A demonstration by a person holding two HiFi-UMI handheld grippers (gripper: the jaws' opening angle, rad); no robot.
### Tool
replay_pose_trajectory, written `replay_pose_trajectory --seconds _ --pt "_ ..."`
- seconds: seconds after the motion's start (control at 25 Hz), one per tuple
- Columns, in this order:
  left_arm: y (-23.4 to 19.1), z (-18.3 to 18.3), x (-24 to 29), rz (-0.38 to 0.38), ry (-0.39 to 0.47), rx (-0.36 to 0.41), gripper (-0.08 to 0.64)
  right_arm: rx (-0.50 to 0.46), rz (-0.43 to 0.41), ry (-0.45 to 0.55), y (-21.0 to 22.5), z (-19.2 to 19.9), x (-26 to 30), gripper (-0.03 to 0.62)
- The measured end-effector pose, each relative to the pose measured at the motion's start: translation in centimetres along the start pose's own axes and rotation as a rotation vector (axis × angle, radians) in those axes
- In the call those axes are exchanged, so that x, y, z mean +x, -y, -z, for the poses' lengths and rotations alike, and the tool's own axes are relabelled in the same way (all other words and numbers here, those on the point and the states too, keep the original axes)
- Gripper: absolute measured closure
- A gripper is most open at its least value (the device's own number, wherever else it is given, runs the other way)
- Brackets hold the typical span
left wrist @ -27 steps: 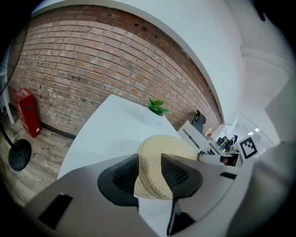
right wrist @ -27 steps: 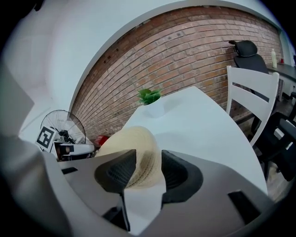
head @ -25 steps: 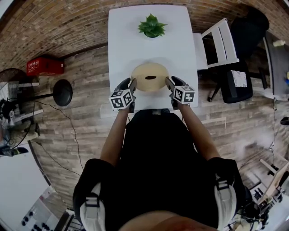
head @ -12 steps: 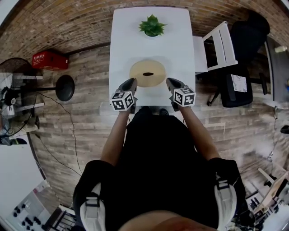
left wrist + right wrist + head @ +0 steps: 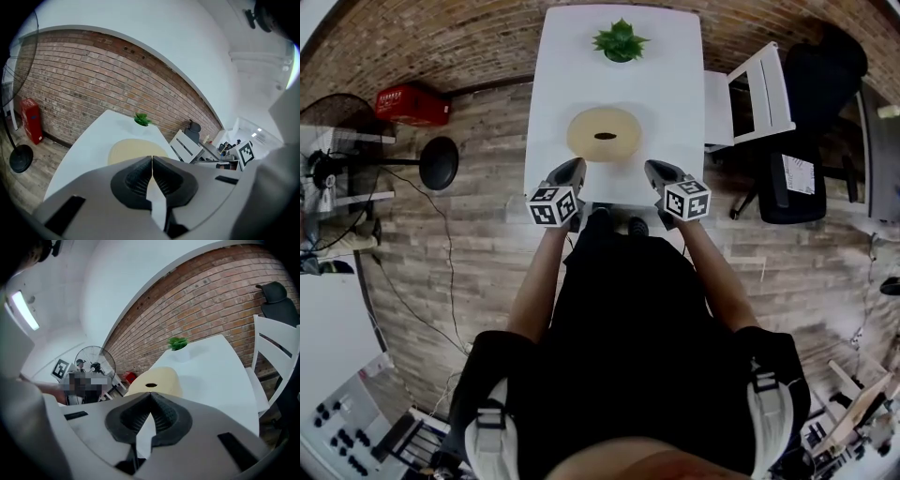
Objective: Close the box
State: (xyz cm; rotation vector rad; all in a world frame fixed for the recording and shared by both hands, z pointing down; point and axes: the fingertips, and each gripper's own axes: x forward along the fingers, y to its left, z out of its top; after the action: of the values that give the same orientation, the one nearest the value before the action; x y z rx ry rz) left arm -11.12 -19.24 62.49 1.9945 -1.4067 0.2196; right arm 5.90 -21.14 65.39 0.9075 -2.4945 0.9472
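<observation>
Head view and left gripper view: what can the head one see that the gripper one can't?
Only the head view: the person's black top and the dark hole in the round box. Only the left gripper view: the left gripper close up, fingers together, nothing between. Both: the box, white table, green plant, red container and white chair.

Office-type studio room: brick wall point(image 5: 84, 70), wood-plank floor point(image 5: 478, 244), white table point(image 5: 666, 84), white chair point(image 5: 750, 94), black office chair point(image 5: 825, 66), pedestal fan point(image 5: 96, 363).
</observation>
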Motion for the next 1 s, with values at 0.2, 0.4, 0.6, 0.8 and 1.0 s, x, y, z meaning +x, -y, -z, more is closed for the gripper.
replay_pose_trajectory --seconds 0.2,0.4,0.6,0.8,1.0 --pt "1.6 1.3 -1.4 -0.009 0.003 -0.002 0.537 -0.1 -0.003 -0.014 -0.8 1.0 -1.4 0.595" --pt "2.6 2.5 -2.7 -0.022 0.005 0.0 0.537 -0.108 -0.018 0.0 -1.3 1.2 -2.4 0.595" --pt "3.6 3.4 -4.1 -0.038 0.018 0.0 0.537 -0.114 -0.036 0.001 -1.9 2.1 -3.5 0.595" --pt "4.6 4.6 -5.4 -0.05 0.037 -0.007 0.537 -0.135 -0.05 0.001 -2.6 3.2 -5.0 0.595" --pt "5.8 5.9 -6.2 -0.052 0.049 -0.011 0.537 -0.151 -0.054 -0.005 -2.9 4.4 -6.3 0.595"
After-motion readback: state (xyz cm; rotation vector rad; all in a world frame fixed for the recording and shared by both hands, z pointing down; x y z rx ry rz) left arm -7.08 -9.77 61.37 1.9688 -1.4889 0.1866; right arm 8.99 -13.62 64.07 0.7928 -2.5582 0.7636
